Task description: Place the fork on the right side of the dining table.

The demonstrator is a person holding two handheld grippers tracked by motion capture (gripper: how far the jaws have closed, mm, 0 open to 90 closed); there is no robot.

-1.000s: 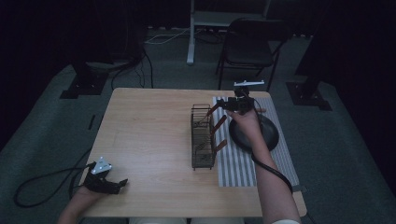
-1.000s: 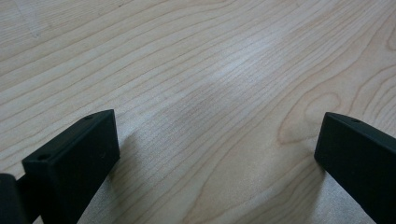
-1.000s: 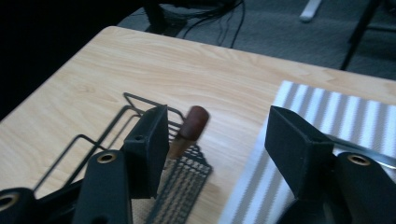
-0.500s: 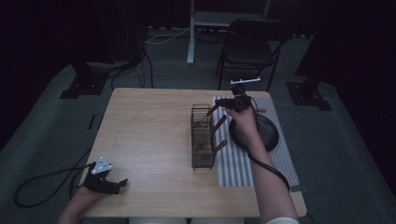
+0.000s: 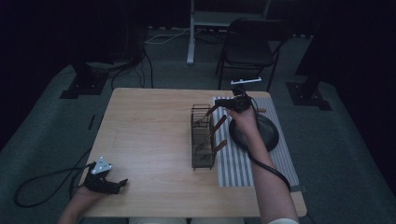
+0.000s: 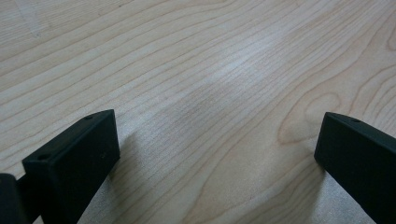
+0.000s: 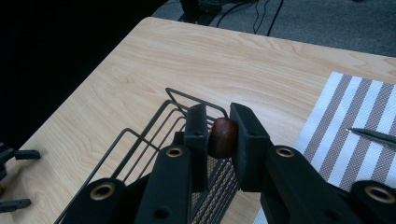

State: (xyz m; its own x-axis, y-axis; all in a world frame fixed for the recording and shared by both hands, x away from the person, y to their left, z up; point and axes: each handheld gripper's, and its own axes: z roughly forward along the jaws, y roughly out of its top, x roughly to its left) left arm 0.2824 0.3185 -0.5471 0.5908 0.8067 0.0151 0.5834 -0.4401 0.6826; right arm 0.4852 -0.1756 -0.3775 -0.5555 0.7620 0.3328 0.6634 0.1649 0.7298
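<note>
A dark room with a chair [image 5: 247, 44] is seen behind a pale wooden tabletop [image 5: 149, 130]. A wire rack [image 5: 202, 136] stands beside a striped mat [image 5: 243, 163] on which a dark pan [image 5: 261, 133] lies. The right tool [image 7: 219, 133] has just been closing and is clamped on a brown handle [image 7: 223, 137] at the rack's far end. The left tool [image 5: 112, 183] is rested at the near left corner, its jaws held wide apart over bare wood.

Brown wooden handle [image 7: 222, 138]; black wire rack [image 5: 202, 136]; grey-white striped mat [image 5: 238, 163]; pale wood-grain table [image 5: 149, 135].
</note>
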